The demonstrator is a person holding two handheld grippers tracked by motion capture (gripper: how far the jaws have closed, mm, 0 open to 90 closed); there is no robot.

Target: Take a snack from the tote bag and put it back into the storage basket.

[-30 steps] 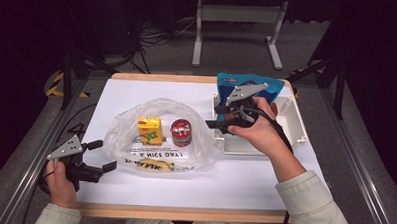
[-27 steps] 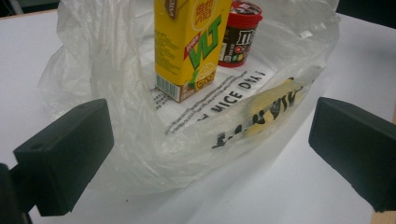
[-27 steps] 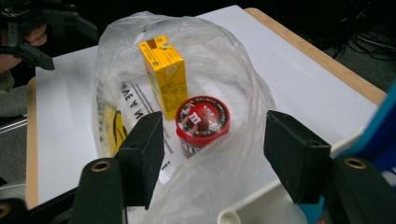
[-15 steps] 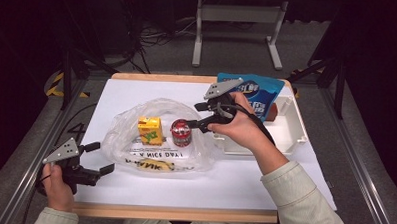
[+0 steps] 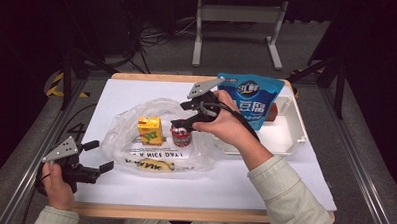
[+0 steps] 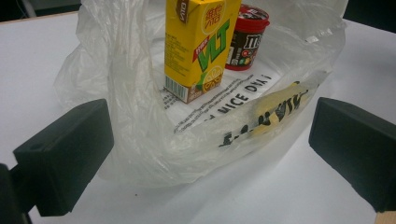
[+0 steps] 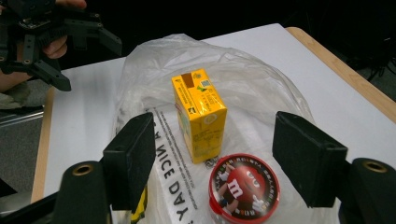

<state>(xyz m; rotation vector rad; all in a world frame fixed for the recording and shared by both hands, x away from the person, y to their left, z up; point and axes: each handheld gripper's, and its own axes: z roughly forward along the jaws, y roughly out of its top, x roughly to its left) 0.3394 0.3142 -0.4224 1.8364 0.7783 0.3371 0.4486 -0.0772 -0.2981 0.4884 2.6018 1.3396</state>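
I have the right gripper (image 5: 185,115) poised above the round red-lidded candy tub (image 7: 244,189), which stands inside the clear crinkled plastic bag (image 5: 131,127) near the middle of the white table (image 5: 264,179), just beside the yellow drink carton (image 5: 150,130). Its jaws have just been opening; they stand wide with nothing between the pads. To take the tub cleanly, I judge I should centre it between the pads, come down straight, and keep clear of the carton and the loose film. My left gripper (image 5: 96,157) rests near the front left corner, jaws spread and empty, facing the bag's mouth. The right gripper view shows the tub's printed lid from above; the left gripper view shows its dark side wall and the bag's lettering instead.
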